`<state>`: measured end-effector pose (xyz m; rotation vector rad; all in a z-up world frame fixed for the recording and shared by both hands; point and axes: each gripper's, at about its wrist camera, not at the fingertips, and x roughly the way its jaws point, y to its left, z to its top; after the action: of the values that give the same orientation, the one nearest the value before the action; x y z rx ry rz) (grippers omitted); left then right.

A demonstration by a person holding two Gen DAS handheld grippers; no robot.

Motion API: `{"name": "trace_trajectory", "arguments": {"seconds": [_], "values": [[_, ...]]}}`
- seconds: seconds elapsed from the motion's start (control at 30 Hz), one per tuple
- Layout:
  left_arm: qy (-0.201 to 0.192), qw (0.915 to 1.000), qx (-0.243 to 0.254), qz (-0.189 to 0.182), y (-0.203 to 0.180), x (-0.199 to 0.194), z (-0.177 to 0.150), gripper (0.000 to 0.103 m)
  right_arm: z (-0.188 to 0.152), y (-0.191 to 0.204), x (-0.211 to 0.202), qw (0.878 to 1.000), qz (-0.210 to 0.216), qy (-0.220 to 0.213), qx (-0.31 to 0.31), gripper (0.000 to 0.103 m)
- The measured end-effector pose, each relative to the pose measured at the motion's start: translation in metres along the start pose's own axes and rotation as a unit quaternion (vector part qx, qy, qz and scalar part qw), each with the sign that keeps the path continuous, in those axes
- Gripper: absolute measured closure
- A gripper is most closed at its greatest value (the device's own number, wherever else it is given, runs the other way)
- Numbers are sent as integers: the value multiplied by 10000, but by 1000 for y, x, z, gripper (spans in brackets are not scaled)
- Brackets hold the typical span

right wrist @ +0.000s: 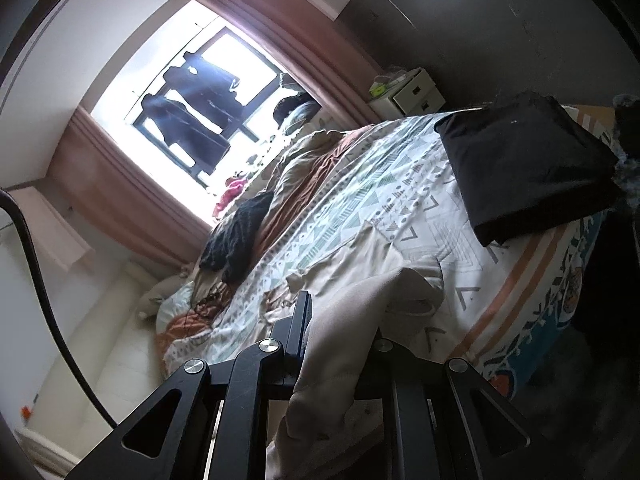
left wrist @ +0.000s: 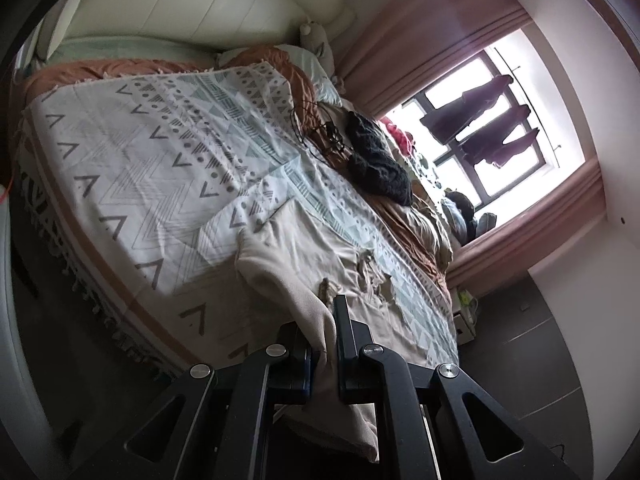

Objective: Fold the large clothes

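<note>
Left wrist view: left tool [left wrist: 324, 340] clamped on a hem of the beige garment [left wrist: 320, 264], cloth pinched between both fingers and hanging below them. Right wrist view: right tool [right wrist: 340, 332] likewise closed on beige cloth, one finger visible, the other hidden under draped fabric. Garment partly lifted at the foot edge of the bed [left wrist: 132, 148], remainder lying rumpled on the patterned bedspread [right wrist: 400, 184].

Beyond the garment: folded black item [right wrist: 524, 164] near the bed's far corner in the right view; dark knitted piece [left wrist: 376, 160] and tangled cords [left wrist: 320, 128] along the window-side edge; window [left wrist: 500, 128] with hanging clothes behind.

Probable risks, judged from this arrangement:
- Grip held on thin edge only; slip likely if the heavy hanging portion drags during a lift.
- Bunched fabric over the right tool; uneven tension, hence a skewed fold line.
- Rumpled middle section still flat on the bedspread; creases likely trapped inside the fold if not shaken out.
- Sweep toward the window-side edge; possible snag on cords or knitted piece.
- Loose cloth below the foot edge; possible slide to the floor.
</note>
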<state>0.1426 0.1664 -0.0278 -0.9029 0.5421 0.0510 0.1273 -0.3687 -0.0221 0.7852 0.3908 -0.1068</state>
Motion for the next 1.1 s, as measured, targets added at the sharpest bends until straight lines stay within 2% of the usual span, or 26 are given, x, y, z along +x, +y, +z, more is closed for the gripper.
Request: {"name": "trace_trajectory", "arguments": {"seconds": [0.47, 0.67, 0.87, 1.1], "values": [[-254, 9990, 371, -12, -78, 78, 79, 95, 68, 58, 78, 9994, 312, -130, -70, 88], [-300, 9981, 520, 162, -105, 124, 107, 94, 91, 73, 129, 9993, 326, -153, 139, 88], [-217, 9972, 619, 363, -117, 175, 128, 94, 107, 82, 187, 9993, 244, -139, 259, 88], [-23, 9949, 768, 657, -117, 248, 142, 94, 114, 72, 258, 9992, 32, 4, 409, 88]]}}
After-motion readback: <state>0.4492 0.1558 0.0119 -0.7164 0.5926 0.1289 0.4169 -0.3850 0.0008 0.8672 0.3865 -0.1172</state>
